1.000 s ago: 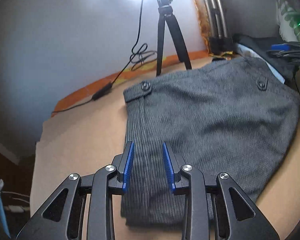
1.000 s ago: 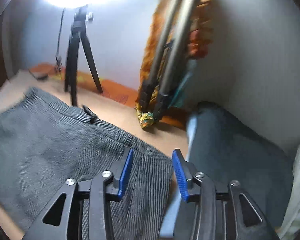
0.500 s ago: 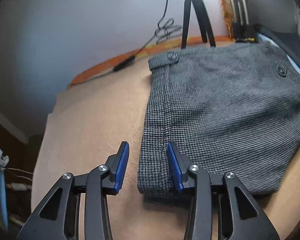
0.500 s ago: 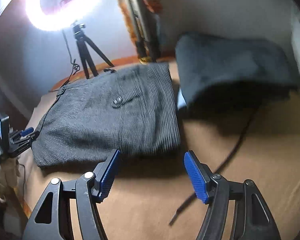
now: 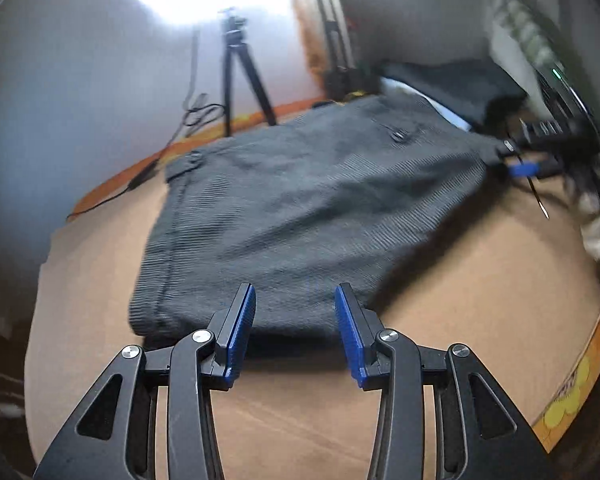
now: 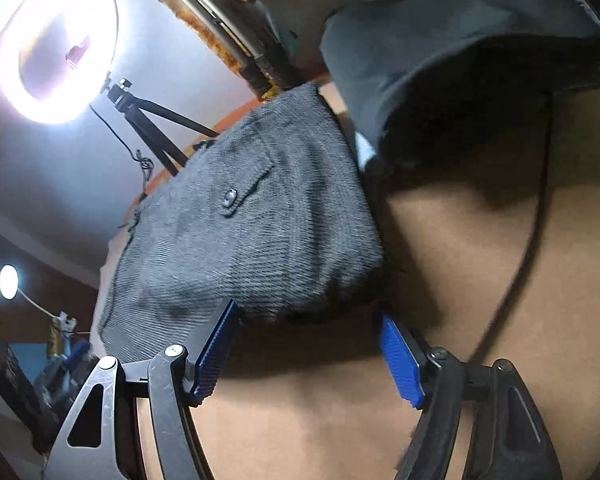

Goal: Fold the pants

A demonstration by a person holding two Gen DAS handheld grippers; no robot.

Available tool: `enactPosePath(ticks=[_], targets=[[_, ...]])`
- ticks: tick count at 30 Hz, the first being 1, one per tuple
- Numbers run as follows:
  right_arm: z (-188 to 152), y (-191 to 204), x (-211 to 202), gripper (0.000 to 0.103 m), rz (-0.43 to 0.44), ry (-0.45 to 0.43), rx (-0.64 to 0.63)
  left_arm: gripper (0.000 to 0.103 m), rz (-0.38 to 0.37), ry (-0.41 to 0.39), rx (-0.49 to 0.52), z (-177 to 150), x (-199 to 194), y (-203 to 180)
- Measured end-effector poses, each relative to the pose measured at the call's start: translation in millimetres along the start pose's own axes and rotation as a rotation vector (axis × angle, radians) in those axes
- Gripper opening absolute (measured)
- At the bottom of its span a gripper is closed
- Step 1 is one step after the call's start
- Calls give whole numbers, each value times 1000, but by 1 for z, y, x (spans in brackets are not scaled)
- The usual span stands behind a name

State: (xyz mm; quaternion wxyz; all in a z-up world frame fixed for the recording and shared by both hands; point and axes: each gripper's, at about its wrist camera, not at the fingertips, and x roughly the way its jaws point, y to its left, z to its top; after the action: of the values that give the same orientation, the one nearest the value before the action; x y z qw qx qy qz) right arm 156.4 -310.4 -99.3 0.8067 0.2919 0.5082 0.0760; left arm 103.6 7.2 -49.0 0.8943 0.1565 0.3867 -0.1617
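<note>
Tan tabletop (image 5: 480, 320), bare in the foreground of both views. Orange patterned border along the far edge and at the near right corner, partly cut by the lens rim.

Grey pants (image 5: 300, 216), fine-ribbed weave, folded into a squarish stack lying flat mid-table. Two buttoned tabs on top: one near the left edge (image 5: 194, 158), one toward the right (image 5: 398, 135). Near edge thick, layers stacked, dark shadow beneath. Weave smeared by motion blur in the left view; sharper in the right view (image 6: 252, 232), where only one button (image 6: 229, 199) shows clearly.

Dark folded garment (image 6: 460, 52) just beyond the pants' right side, raised, casting heavy shadow; what lies under it not readable. Pale strip (image 6: 366, 148) between the two, identity unclear.

Ring light (image 6: 56, 40) blown out, centre washed. Black tripod (image 5: 240, 76) behind the pants. Second bundle of metal legs (image 5: 332, 40) against orange cloth, top cut off. Black cable (image 6: 528, 248) curving across the table at right.

Left gripper (image 5: 295, 334) spread apart, empty, just short of the near fold. Right gripper (image 6: 306, 350) spread wide, empty, at the near right corner of the pants; seen from the left as a blur (image 5: 540, 152), contact impossible to judge.
</note>
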Motion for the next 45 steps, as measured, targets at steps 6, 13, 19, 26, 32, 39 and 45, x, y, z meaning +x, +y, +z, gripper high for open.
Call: enactPosePath(ticks=[6,13,19,26,32,39,45], targets=[[0,4,6,73,31,6,17,52,14,9,120,-8,2,-23],[9,4,12,73,31,-5,43,53,46,52,190,-13,22,-30],[14,5,17,65,26,-17,46,14,54,61,267,-18,33,-33],[13,22,7,33,-25,-89,-42,11,1,21,210,-7,11,-25],[9,23,13,33,-61,-71,-84,17,-8,82,218,-17,24,-31],[13,15,11,50,6,-65,-40,40,-133,-11,-24,17,-10,-6],[14,5,11,56,46,-72,39,40,-99,16,-218,53,25,11]])
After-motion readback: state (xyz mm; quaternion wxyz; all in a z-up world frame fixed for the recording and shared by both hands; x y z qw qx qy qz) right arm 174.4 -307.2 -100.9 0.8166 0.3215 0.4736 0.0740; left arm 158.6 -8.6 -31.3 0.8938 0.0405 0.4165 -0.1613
